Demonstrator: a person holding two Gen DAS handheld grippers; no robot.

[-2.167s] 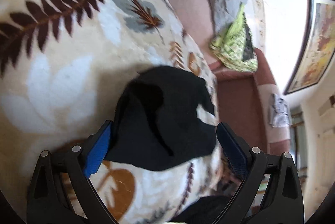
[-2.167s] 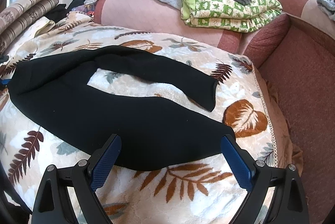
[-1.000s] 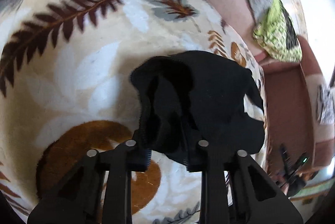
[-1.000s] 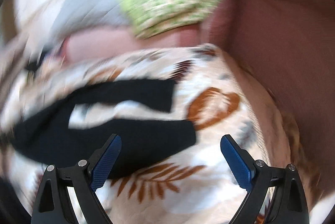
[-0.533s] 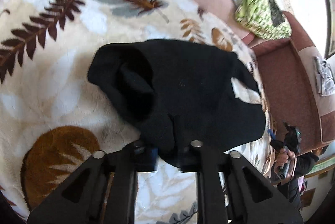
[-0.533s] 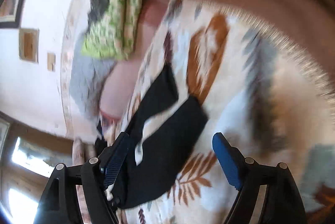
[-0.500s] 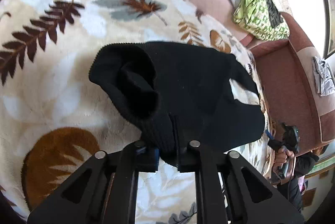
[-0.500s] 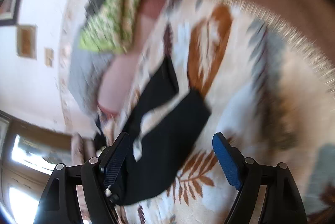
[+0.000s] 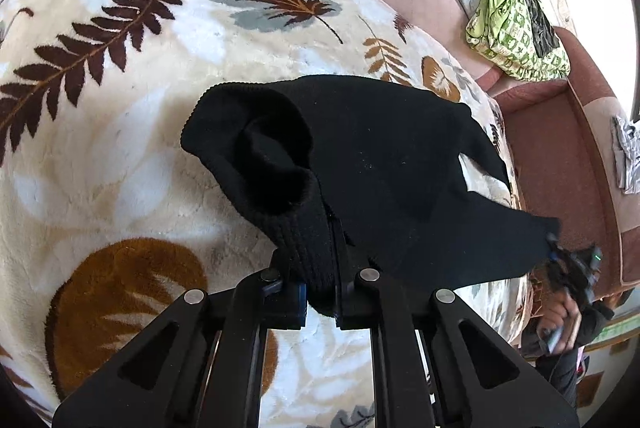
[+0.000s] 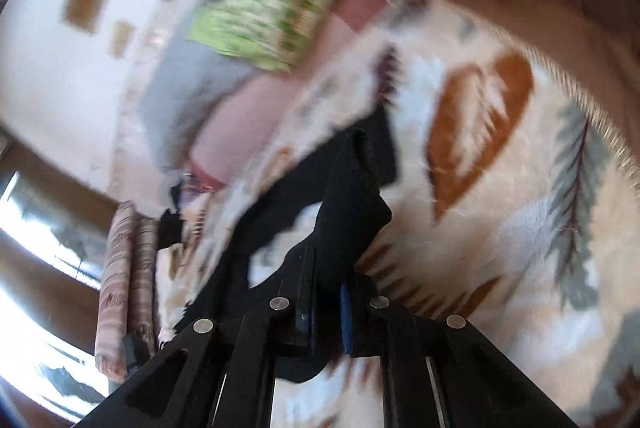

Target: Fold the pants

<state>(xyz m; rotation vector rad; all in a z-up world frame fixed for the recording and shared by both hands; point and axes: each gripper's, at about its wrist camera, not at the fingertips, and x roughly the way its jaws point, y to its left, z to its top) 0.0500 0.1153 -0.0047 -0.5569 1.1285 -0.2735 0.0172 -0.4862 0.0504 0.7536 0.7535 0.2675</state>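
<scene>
On the leaf-print blanket [image 9: 120,132] I see the black pants [image 9: 380,156] spread out. My left hand-held gripper [image 9: 320,292] is clamped on the ribbed waistband; my right hand-held gripper [image 10: 326,304] has pinched a leg end, cloth bunched between its pads, though that view is blurred.

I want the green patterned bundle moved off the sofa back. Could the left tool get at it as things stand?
Probably not: the left tool is shut on the black pants, and the green bundle lies well beyond, across the leaf-print blanket.
</scene>
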